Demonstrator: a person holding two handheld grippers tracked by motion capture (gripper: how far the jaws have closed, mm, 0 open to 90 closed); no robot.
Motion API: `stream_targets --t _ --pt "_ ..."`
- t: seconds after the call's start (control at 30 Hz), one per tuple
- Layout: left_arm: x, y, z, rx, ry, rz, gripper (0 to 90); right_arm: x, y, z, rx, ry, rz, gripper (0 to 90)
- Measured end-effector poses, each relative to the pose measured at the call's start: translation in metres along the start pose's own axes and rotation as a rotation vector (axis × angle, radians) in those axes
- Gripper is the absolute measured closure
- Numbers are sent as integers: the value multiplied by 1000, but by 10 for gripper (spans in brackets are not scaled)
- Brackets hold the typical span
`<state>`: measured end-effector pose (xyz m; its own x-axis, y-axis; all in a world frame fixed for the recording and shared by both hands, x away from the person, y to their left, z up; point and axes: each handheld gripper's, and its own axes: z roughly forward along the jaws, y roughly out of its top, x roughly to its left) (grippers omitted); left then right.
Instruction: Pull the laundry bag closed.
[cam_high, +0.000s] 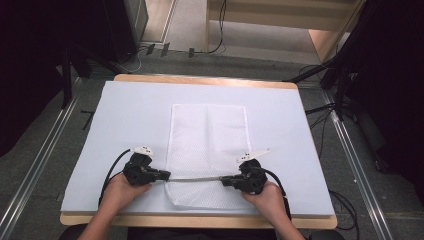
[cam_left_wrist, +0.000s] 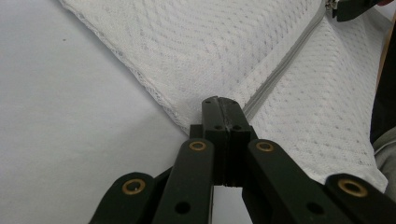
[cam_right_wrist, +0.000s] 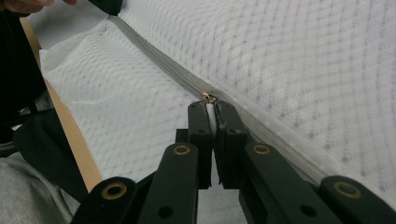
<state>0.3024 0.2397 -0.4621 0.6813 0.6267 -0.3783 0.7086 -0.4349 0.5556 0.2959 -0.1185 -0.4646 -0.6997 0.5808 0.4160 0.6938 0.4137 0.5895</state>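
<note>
white mesh zip bag (cam_high: 207, 150), flat, zipper (cam_high: 195, 179) taut

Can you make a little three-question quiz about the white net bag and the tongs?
1. True or false: the left tongs are shut on the mesh bag at the end of its zipper.
2. What do the right tongs pinch? A) the zipper pull B) a cable C) the table's edge
3. Fill in: the zipper runs across the bag's end ____ to the person.

Key: 1 true; 2 A; 3 nearest
</note>
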Motion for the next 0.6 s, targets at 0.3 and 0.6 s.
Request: stream_targets --t 0.3,0.6 --pt "0 0 0 0 0 1 900 -6 -4 -6 -13 13 -7 882" --pt "0 0 0 0 -2 0 900 -12 -8 -16 -30 6 -16 881"
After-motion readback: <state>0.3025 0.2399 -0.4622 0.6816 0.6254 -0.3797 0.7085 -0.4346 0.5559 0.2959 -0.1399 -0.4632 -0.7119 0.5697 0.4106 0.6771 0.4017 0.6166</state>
